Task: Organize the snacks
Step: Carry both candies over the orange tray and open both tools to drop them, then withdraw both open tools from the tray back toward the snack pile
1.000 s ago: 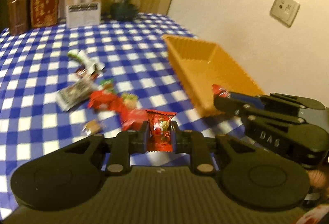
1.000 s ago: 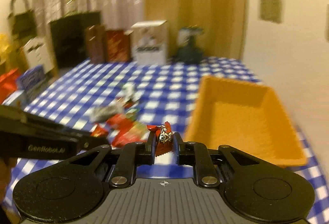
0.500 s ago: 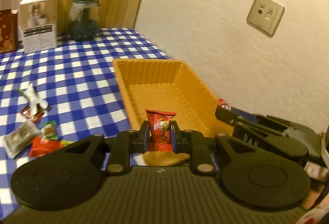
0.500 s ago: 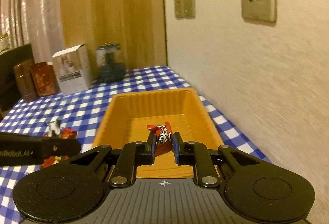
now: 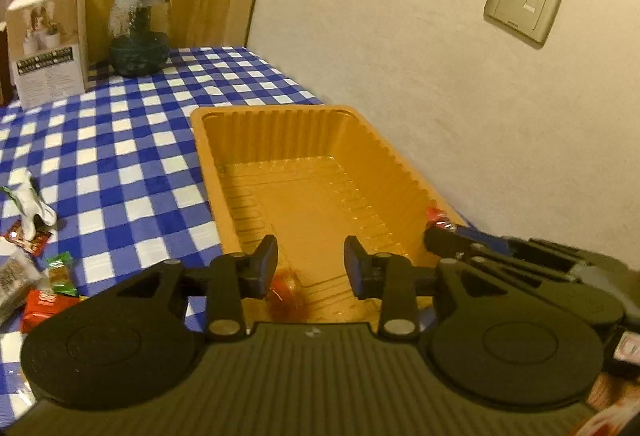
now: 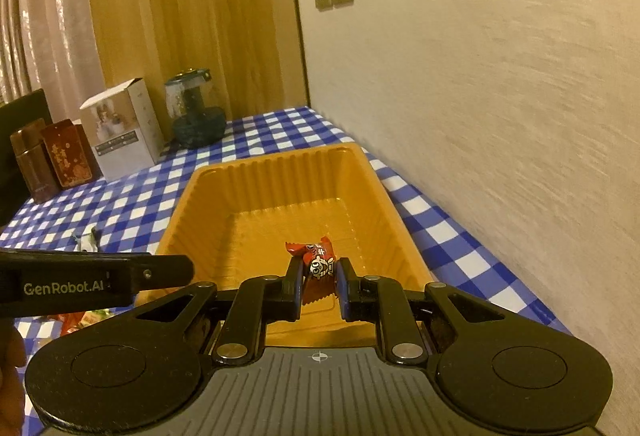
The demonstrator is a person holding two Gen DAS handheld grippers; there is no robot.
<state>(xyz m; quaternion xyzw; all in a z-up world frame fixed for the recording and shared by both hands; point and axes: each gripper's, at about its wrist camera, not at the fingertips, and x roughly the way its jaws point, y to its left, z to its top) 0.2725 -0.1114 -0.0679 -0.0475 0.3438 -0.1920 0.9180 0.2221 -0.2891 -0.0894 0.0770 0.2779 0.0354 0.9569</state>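
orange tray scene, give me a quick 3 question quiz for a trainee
1. True or false: the right gripper holds a red snack packet.
2. How do the left gripper's jaws stand? A) apart B) clamped on a packet
3. Where is the blurred red packet in the left wrist view?

Key
1. True.
2. A; they have just been opening, nothing between them.
3. Below the left gripper, at the near end of the orange tray.

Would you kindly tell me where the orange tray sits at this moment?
In both wrist views the orange tray sits on the blue checked tablecloth, alongside the wall on the right, with the loose snacks to its left.
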